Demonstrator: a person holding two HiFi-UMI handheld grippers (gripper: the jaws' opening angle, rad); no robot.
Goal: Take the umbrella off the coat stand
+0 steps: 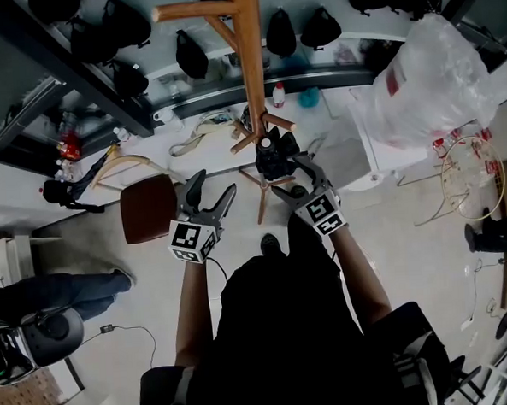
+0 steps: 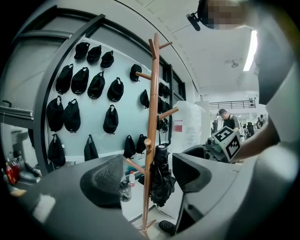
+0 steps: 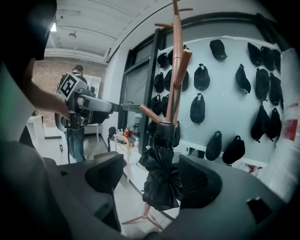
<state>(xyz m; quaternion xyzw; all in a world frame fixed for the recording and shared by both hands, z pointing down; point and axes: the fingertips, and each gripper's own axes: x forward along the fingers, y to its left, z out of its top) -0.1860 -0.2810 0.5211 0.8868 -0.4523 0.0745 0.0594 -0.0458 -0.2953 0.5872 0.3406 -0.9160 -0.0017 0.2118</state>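
A folded black umbrella [image 1: 275, 156] hangs from a low peg of the wooden coat stand [image 1: 250, 69]. My right gripper [image 1: 293, 178] is open, its two jaws standing on either side of the umbrella's bundle. In the right gripper view the umbrella [image 3: 161, 183] hangs between the dark pads [image 3: 105, 172], close to the right one, with a gap still showing on the left. My left gripper [image 1: 209, 205] is open and holds nothing, a little left of the stand. Its own view shows the pole [image 2: 151, 140] and umbrella [image 2: 162, 180] farther ahead.
Black caps [image 2: 96, 84] hang on the wall behind the stand. A brown chair [image 1: 148, 208] stands at the left, a large white plastic bag [image 1: 434, 75] at the right, a wire basket [image 1: 470, 180] beside it. A seated person's legs [image 1: 54, 295] show at lower left.
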